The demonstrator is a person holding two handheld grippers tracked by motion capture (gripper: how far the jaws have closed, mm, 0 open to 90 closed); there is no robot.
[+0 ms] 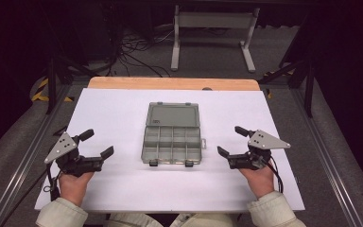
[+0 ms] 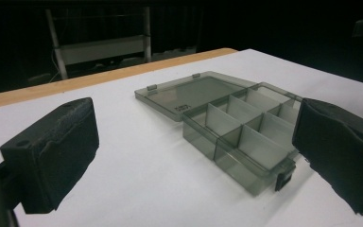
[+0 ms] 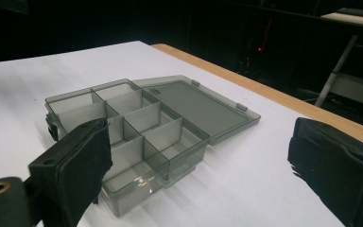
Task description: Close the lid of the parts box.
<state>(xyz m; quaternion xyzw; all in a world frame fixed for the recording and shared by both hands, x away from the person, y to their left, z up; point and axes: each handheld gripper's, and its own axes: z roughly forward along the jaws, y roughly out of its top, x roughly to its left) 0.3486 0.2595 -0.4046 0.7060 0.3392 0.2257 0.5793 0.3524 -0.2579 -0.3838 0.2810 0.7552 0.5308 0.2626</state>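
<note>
My left gripper (image 1: 97,143) rests in my left hand (image 1: 74,183) with its jaws spread wide and nothing between them. My right gripper (image 1: 231,140) sits the same way in my right hand (image 1: 258,179), released and empty. Between the two, well apart from either, a smoky clear plastic compartment box (image 1: 172,144) lies on the white table (image 1: 118,113). Its lid (image 1: 173,115) is folded flat open on the far side from me. Its divided compartments look empty, and two dark latches (image 1: 153,162) face me.
</note>
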